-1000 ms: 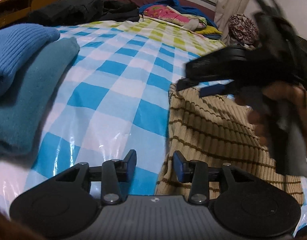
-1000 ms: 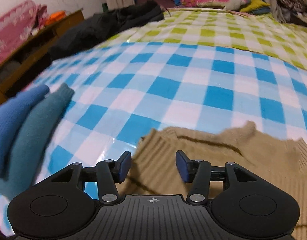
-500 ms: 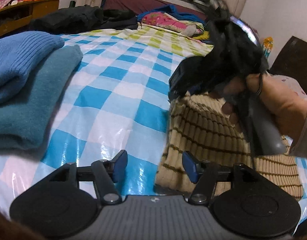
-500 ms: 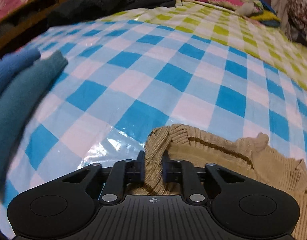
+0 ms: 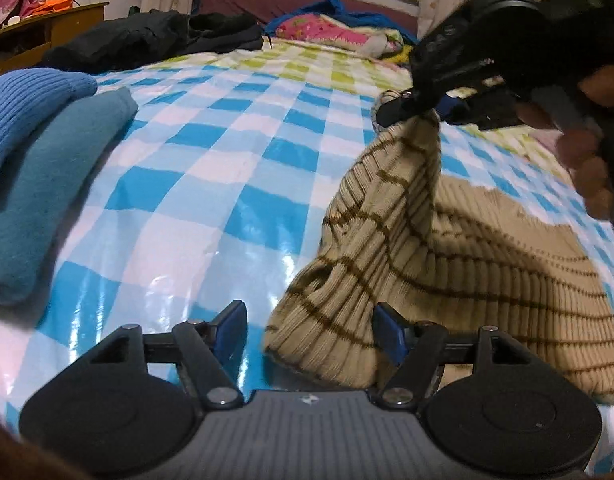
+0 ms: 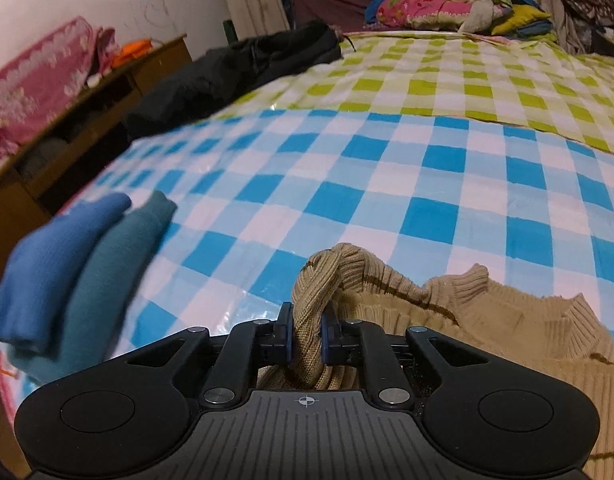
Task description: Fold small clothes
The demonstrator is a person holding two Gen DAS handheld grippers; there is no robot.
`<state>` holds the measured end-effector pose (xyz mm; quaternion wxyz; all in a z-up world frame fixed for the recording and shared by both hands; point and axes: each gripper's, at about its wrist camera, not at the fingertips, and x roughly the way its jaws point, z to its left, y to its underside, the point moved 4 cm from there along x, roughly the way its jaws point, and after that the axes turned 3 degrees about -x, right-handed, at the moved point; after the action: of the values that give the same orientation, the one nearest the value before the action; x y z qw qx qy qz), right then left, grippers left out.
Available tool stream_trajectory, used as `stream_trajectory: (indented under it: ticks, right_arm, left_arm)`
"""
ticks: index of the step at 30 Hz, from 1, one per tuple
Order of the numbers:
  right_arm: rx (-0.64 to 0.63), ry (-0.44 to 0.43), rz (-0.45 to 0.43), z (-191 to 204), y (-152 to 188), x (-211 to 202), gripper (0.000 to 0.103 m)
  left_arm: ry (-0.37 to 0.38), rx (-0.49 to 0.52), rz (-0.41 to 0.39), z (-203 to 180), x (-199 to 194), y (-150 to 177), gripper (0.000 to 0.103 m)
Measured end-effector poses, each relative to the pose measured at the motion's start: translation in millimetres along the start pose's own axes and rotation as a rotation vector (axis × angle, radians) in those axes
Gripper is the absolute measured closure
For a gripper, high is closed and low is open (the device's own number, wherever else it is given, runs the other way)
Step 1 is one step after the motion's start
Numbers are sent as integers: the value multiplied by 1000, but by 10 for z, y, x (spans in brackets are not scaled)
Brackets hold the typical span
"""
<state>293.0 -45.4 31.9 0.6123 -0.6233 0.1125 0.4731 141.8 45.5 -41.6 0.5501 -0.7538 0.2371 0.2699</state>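
Beige ribbed sweater (image 5: pixel 459 264) with brown stripes is spread on the blue-checked sheet (image 5: pixel 227 168), one bunched edge raised. That edge is pinched tightly between the pads of the right gripper (image 6: pixel 307 340), held aloft by a hand (image 5: pixel 587 152). The left gripper (image 5: pixel 307 332) has just been opening; its jaws stand wide, the sweater's near corner between them, unpressed. Folded blue knits (image 6: pixel 75 272) lie well apart.

Each camera rides just behind its own tool, angled down and forward over the checked bed cover (image 5: pixel 235 184) toward the window end. The left tool (image 5: pixel 307 334) sits close to the striped beige sweater (image 5: pixel 447 264), with the right tool (image 5: pixel 431 110) ahead to its right. Both views share the sweater (image 6: pixel 507 344) and the folded blue knits (image 6: pixel 67 264) off to the left.
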Motion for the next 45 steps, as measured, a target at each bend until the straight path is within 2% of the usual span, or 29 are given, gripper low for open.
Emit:
stream_trajectory:
  ticks: [3, 7, 9, 11, 13, 14, 23, 27, 31, 34, 36, 40, 45]
  right_arm:
    - [27, -29, -17, -69, -12, -102, 91]
    - [57, -59, -37, -172, -19, -243, 91]
    - [71, -76, -49, -237, -17, -334, 91]
    - [87, -89, -62, -301, -12, -420, 91]
    - [102, -100, -72, -368, -16, -513, 91]
    - [105, -103, -78, -401, -19, -563, 91]
    - [176, -65, -182, -991, -86, -1163, 91]
    - [227, -1, -199, -1406, 26, -1353, 90]
    - [309, 40, -177, -1864, 243, -1388, 90]
    - [361, 60, -152, -2160, 431, -1331, 90]
    - [389, 79, -129, -2331, 565, -1267, 90]
    - [446, 99, -94, -2546, 858, -1188, 90]
    - [480, 122, -71, -2617, 1077, -1096, 86]
  left_arm:
    - [29, -53, -1, -40, 56, -6, 29]
    - [45, -42, -42, -109, 9, -13, 34]
    - [64, -43, -77, -133, -55, -45, 43]
    - [84, -38, -99, -176, -104, -85, 64]
    - [118, -19, -108, -282, -155, -119, 75]
    - [131, -6, -114, -347, -193, -130, 77]
    - [333, 135, -244, -1216, -786, -333, 78]
    - [412, 239, -237, -1747, -715, -263, 78]
    - [502, 324, -197, -2282, -593, -65, 78]
    - [514, 423, -207, -2640, -479, 137, 78]
    - [526, 465, -172, -2759, -388, 245, 78]
    - [588, 462, -20, -2769, -214, 428, 77]
    - [589, 490, 29, -2668, -270, 491, 71]
